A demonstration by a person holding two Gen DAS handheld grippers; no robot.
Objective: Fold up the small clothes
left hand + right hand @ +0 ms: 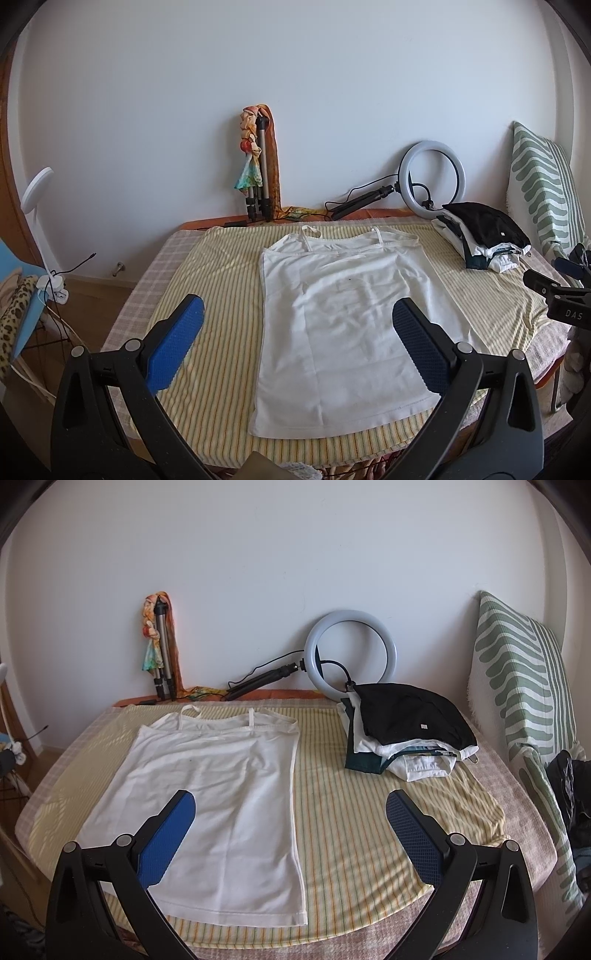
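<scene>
White camisole point(343, 328) lies flat, unfolded, on striped yellow sheet point(221, 295), straps toward far wall. I see my left gripper point(295, 347) spread wide, holding nothing, hovering above camisole's near half. My right gripper point(291, 834) also spread wide, empty, above camisole's right edge and bare sheet. Stack of folded clothes point(402, 731), black piece on top, sits far right. Ring light point(351, 653) leans on wall behind stack. Folded tripod point(164, 653) stands far left.
</scene>
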